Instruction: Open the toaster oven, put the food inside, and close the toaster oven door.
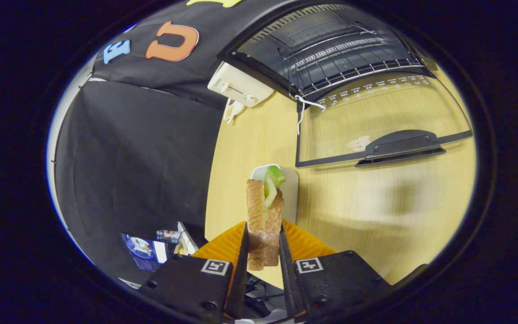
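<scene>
The gripper (263, 245) is clamped on a sandwich (264, 220), both fingers pressing its two toasted slices from either side, with green filling poking out at the far end. The sandwich is lifted above the wooden table (389, 211), and places here are told from it. Just beyond it, partly hidden by its far end, lies a white plate (289, 189) on the table. Farther beyond and to the right stands the oven (326, 49), its door (376, 121) swung fully down and flat, the glass showing the table through it and the dark handle (400, 146) on the edge nearest the sandwich. Inside the oven the wire rack (358, 72) is visible. A white cord (306, 108) hangs at the door's hinge corner. Beyond the sandwich and a little left, beside the oven, sits a white toaster (238, 85) with a small pale object (232, 110) next to it. Nothing lies on the table between the sandwich and the door except the plate. Left of the sandwich hangs black cloth (137, 148), with some clutter (160, 243) low beneath it.
</scene>
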